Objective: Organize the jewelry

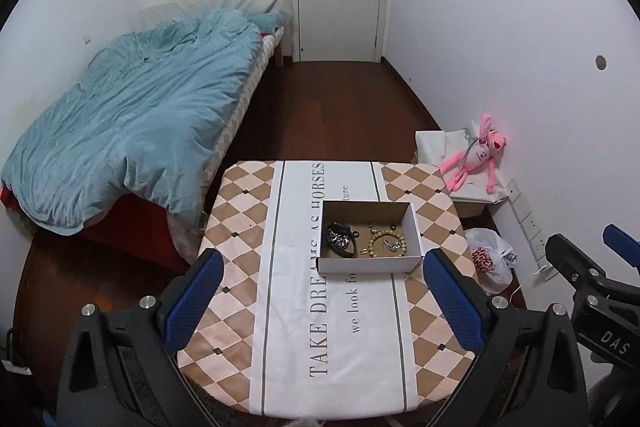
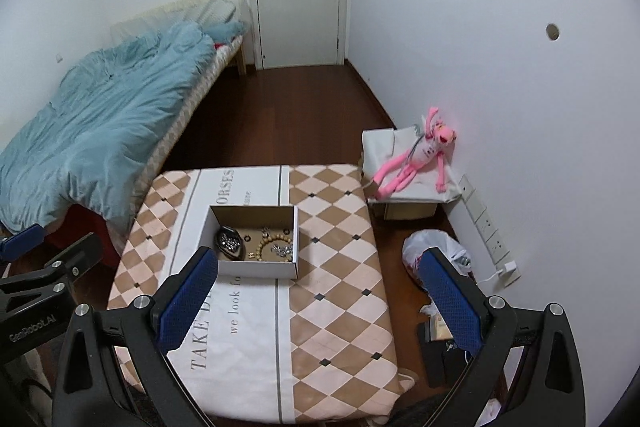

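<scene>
Jewelry sits ahead of both your tongs, gathered in the open cardboard box (image 1: pixel 370 259) on the checked tablecloth (image 1: pixel 248 227), and neither tool has anything in it. Your left gripper (image 1: pixel 320 301) has its jaws wide apart with the box just beyond and slightly right of the gap between them; your right gripper (image 2: pixel 320 301) is equally spread, hanging nearer the table's right edge, so the box lies ahead and to the left, its near corner just past the left blue pad (image 2: pixel 188 303). Inside the box, the wooden bead bracelet (image 1: pixel 386 241) lies toward the right, with a small silvery chain piece (image 1: pixel 392 245) resting on or inside its ring; I cannot tell if they are tangled. To the left of them is a dark oval dish (image 1: pixel 340 241) holding glittery pieces, and tiny rings and studs are scattered on the box floor between. Judging by looks, everything is light. The bracelet should be floppy, so pinch across the bead strand rather than a single round bead, which may slip. The chain will be limp and may snag the bracelet, so lift it slowly. The dish seems rigid; take it by its rim and keep it level. The studs are too small to judge, and the box walls will crowd your approach.
</scene>
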